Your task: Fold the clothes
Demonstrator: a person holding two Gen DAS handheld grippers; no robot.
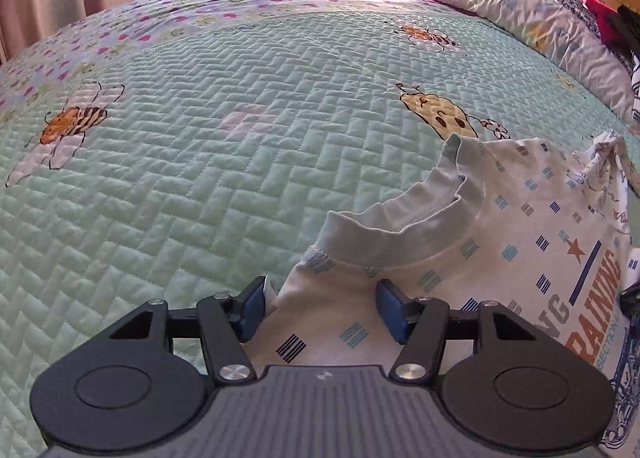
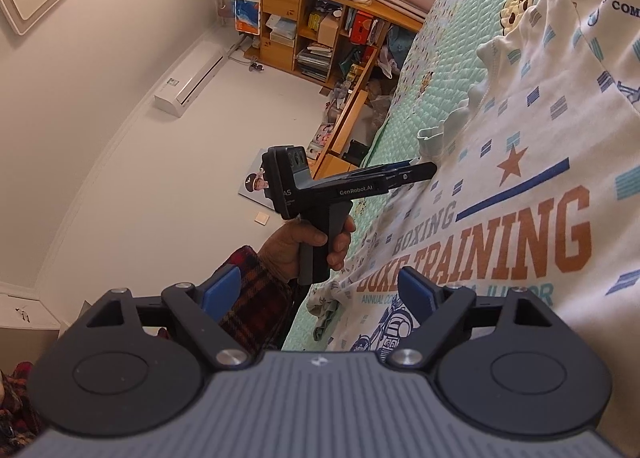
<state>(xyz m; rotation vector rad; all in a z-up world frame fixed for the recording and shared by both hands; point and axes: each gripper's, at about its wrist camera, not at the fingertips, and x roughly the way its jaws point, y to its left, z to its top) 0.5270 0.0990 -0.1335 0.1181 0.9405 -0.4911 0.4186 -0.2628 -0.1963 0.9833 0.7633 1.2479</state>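
Shirt lies flat on the bed, left gripper at its shoulder

Shirt (image 1: 500, 226), a white printed top with orange lettering and a pale green ribbed collar (image 1: 404, 218), is spread front-up on a green quilted bedspread (image 1: 200, 178). A pillow (image 1: 520, 10) sits at the far end of the bed, well apart from the shirt.

In the left wrist view, the left gripper (image 1: 322, 308) points down at the shirt's shoulder, just below the collar. Its two blue pads stand on either side of a strip of shoulder cloth. The pad on the left sits at the very edge of the fabric, the other rests on the cloth nearer the collar. The jaws are partly open with cloth between them, and the pads do not appear to pinch it yet. The rest of the shirt stretches away to the right of this gripper, so its long axis runs sideways across that view.

In the right wrist view, the right gripper (image 2: 318, 292) is released, jaws wide, with nothing held. It hovers by the shirt's lower printed area, near the bed edge. A hand (image 2: 308, 246) with a plaid sleeve (image 2: 256, 290) grips the left gripper's handle.

The left gripper is closer to a hold. Judging by this, the next move is closing on the shoulder edge to begin a fold.
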